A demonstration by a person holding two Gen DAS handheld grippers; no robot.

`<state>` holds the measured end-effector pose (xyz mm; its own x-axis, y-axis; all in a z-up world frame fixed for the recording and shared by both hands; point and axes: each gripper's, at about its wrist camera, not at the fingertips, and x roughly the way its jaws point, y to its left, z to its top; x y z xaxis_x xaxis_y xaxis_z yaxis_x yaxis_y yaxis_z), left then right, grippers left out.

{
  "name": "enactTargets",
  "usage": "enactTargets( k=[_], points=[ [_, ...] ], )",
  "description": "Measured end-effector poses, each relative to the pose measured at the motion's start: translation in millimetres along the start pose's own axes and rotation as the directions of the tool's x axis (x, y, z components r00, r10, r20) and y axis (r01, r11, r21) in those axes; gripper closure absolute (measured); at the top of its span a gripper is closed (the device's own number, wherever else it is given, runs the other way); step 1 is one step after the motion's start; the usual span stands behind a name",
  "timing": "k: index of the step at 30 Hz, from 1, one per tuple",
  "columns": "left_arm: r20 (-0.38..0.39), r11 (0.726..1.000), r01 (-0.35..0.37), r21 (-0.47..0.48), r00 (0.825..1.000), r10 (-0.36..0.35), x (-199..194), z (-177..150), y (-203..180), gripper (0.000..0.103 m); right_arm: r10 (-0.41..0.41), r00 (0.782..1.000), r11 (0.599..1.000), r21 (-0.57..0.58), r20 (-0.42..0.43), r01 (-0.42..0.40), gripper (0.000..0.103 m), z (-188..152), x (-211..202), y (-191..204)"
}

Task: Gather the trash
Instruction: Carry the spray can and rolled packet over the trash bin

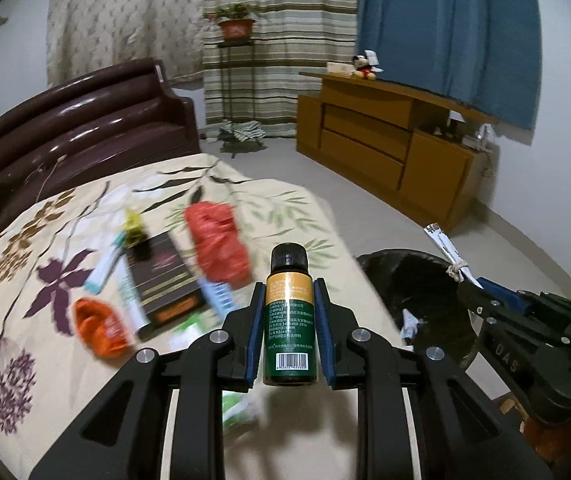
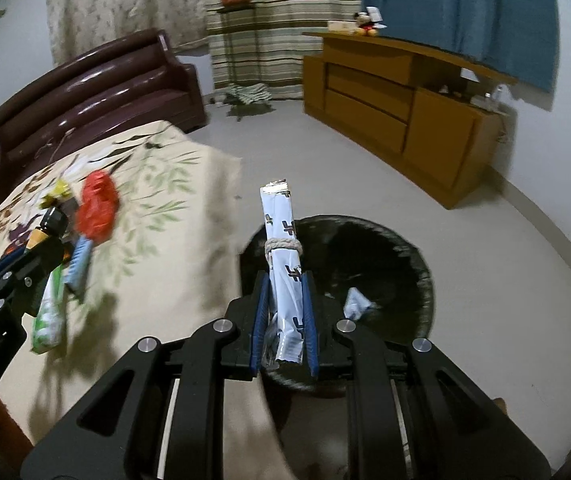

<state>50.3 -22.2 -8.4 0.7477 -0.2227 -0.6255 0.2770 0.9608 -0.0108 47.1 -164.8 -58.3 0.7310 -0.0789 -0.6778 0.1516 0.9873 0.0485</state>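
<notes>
My left gripper (image 1: 288, 292) is shut on a small brown bottle (image 1: 289, 316) with a black cap and a green and orange label, held upright above the bed's edge. My right gripper (image 2: 285, 284) is shut on a white foil wrapper (image 2: 283, 264) rolled up and tied with string, held over a black bin (image 2: 397, 248) on the floor. That bin (image 1: 417, 288) lies right of the bottle in the left wrist view, where the right gripper (image 1: 469, 280) and its wrapper (image 1: 447, 248) also show. The left gripper (image 2: 51, 236) with the bottle (image 2: 47, 226) appears at the far left.
On the floral bedspread (image 1: 85, 360) lie a red bag (image 1: 217, 244), an orange wrapper (image 1: 99, 330), a dark box (image 1: 163, 280), a blue comb-like item (image 1: 217, 296) and green packets (image 2: 49, 316). White scrap (image 2: 355, 302) sits in the bin. A wooden cabinet (image 1: 385, 148) and a dark sofa (image 1: 85, 120) stand behind.
</notes>
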Motion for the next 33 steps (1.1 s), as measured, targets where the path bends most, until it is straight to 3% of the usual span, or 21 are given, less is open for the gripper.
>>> enactTargets(
  k=[11, 33],
  points=[
    [-0.045, 0.997, 0.031, 0.075, 0.999, -0.027, 47, 15, -48, 0.079, -0.060, 0.998, 0.997, 0.056, -0.009, 0.060, 0.087, 6, 22, -43],
    [-0.105, 0.988, 0.026, 0.155, 0.994, -0.010, 96, 28, -100, 0.079, -0.047, 0.999, 0.992, 0.118, -0.027, 0.050, 0.086, 12, 57, -84]
  ],
)
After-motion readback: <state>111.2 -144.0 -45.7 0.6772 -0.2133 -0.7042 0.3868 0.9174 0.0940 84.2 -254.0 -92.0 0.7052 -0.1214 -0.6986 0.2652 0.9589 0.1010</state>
